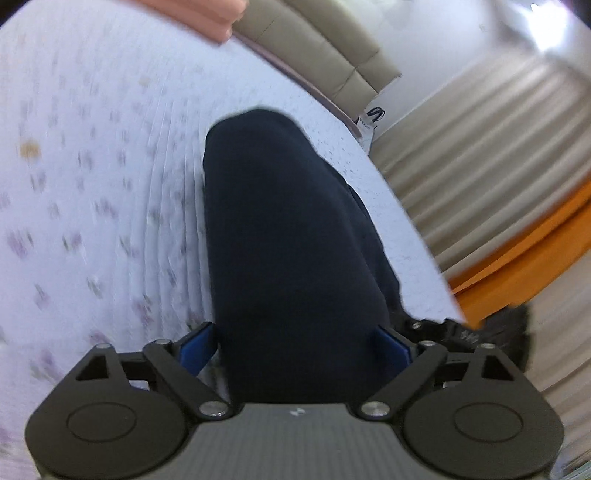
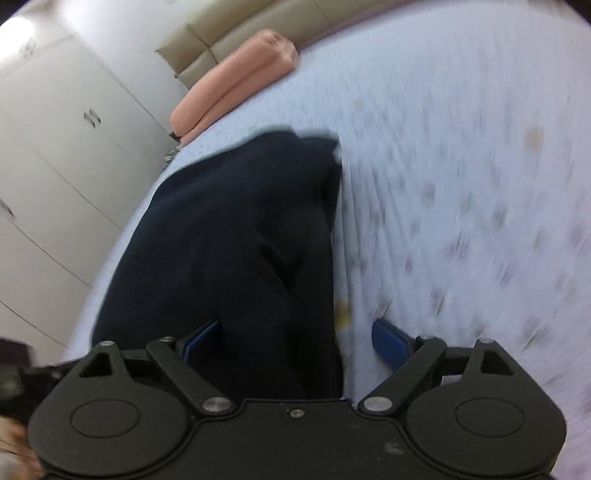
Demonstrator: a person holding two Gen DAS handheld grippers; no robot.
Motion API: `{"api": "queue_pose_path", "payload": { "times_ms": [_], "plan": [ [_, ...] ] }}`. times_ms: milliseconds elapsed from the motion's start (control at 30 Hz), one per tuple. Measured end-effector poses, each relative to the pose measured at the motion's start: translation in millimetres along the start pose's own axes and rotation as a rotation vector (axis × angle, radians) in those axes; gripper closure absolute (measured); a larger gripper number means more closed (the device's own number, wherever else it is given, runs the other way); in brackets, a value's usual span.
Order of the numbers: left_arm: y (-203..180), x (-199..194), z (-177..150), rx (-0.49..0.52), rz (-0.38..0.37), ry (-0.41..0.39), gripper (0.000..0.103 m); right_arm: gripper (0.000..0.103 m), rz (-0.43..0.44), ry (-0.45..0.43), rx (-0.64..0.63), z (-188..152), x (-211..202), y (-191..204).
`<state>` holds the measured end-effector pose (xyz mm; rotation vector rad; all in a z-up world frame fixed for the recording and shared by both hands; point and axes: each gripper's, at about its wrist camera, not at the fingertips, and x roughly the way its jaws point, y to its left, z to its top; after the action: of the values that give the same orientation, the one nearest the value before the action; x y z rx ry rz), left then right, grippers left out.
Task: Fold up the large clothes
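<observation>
Left wrist: left gripper (image 1: 295, 343) jaws spread wide, gripping nothing; the dark navy garment (image 1: 291, 236) lies between them on the floral bedsheet (image 1: 92, 184), running toward 12 o'clock.

Right wrist: right gripper (image 2: 291, 343) jaws wide apart, holding nothing; navy garment under the left finger (image 2: 201, 341), pink rolled blanket (image 2: 236, 81) at 11 o'clock.

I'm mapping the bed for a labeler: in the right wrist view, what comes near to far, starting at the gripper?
Right gripper → dark garment → floral bedsheet → pink roll → beige headboard.

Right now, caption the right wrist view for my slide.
Open right gripper over dark garment on the flowered bedsheet.
</observation>
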<state>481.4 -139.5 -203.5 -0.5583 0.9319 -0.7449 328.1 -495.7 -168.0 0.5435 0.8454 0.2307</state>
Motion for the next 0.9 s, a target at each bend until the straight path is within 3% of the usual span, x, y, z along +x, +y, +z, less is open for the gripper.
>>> {"api": "queue_pose_path", "payload": {
  "times_ms": [100, 167, 267, 300, 333, 467, 700, 900],
  "plan": [
    [20.4, 13.5, 1.8, -0.103, -0.098, 0.019, 0.008, 0.000, 0.062, -0.012, -0.004, -1.9, -3.2, -9.2],
    [17.5, 17.5, 2.7, -0.105, -0.099, 0.012, 0.008, 0.000, 0.088, -0.010, -0.016, -2.9, -1.7, -5.2],
    [6.8, 18.3, 2.3, -0.073, -0.075, -0.013, 0.025, 0.022, 0.115, -0.002, -0.068, -6.2, 3.7, 13.1],
    [4.1, 15.4, 2.2, -0.056, -0.076, -0.023, 0.034, 0.035, 0.113, -0.004, -0.090, -7.2, 4.1, 19.2],
    [1.1, 12.4, 4.5, -0.034, -0.072, -0.031, 0.039, 0.038, 0.119, -0.006, -0.107, -7.8, 3.7, 25.1],
    [-10.0, -5.7, 11.4, 0.016, -0.098, -0.073, 0.043, 0.047, 0.155, -0.050, -0.144, -10.1, -12.9, 44.2],
    [-31.2, -109.4, -4.3, 0.107, -0.193, -0.165, 0.043, 0.047, 0.250, -0.090, -0.213, -44.3, -68.2, 118.0],
    [-37.0, -205.8, -49.9, 0.120, -0.167, -0.222, 0.043, 0.047, 0.276, -0.086, -0.287, -100.2, -103.0, 194.0]
  ]
}}
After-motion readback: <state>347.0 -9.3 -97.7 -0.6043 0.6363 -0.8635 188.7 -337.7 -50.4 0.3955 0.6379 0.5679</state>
